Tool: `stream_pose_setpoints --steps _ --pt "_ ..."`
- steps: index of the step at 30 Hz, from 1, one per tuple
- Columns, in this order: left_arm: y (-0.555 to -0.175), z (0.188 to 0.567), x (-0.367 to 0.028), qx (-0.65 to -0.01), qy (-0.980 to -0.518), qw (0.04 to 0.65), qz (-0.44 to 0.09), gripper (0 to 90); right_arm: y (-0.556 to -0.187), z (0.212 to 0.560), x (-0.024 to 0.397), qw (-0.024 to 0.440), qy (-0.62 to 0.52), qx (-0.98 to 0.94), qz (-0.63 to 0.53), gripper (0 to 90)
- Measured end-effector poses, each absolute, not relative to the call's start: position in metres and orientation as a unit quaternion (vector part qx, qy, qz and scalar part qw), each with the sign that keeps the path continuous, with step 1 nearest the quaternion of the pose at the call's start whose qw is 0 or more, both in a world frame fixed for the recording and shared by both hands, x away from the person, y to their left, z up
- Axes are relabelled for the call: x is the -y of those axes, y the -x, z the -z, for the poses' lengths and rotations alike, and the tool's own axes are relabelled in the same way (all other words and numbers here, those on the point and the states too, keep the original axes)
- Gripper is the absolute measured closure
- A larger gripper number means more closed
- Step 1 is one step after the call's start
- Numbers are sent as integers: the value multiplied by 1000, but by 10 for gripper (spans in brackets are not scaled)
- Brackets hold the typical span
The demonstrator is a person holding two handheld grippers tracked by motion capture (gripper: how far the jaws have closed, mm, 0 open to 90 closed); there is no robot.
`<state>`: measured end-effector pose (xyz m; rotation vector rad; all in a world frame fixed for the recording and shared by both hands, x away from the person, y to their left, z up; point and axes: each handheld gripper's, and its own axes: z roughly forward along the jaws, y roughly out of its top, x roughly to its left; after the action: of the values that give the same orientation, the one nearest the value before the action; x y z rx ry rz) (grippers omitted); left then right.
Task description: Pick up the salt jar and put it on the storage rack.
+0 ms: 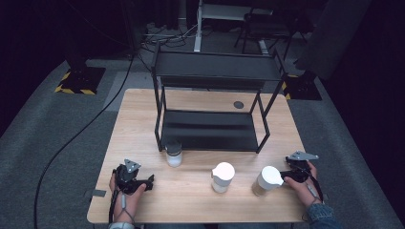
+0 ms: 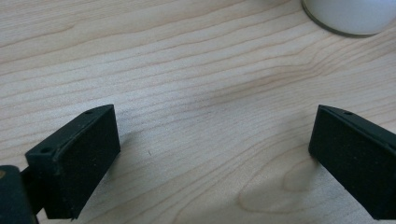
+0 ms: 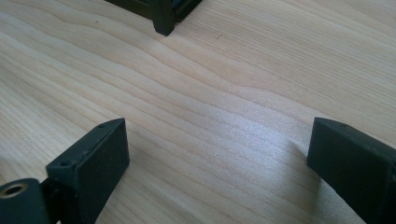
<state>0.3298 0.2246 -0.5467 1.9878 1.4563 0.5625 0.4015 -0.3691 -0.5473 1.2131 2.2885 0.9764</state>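
Three containers stand along the front of the wooden table [image 1: 143, 109]: a small glass jar [image 1: 173, 155] with a dark lid, a white lidded cup [image 1: 222, 176] and a white-lidded jar [image 1: 266, 181]. My left gripper [image 1: 151, 181], held in a hand at the front left, lies low over the wood with its jaws wide open. In the left gripper view the gripper [image 2: 212, 126] has bare wood between its jaws, and a white container's base [image 2: 348, 16] shows farther off. My right gripper [image 1: 282, 175] sits just right of the white-lidded jar; in its own view the gripper [image 3: 217, 133] stands open over bare wood.
A black two-tier metal shelf [image 1: 210, 131] stands at the middle back of the table; one of its legs [image 3: 163, 18] shows ahead of the right gripper. A small dark disc [image 1: 238, 104] lies behind the shelf. Cables run over the floor at the left.
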Motion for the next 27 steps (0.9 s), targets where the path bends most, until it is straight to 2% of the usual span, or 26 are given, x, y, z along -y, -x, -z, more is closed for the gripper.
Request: stream_pose_setpoints --steps 27 --pt "-323 493 -203 -512 -746 364 -221 43 -402 547 369 185 -430 -813 -347 53"
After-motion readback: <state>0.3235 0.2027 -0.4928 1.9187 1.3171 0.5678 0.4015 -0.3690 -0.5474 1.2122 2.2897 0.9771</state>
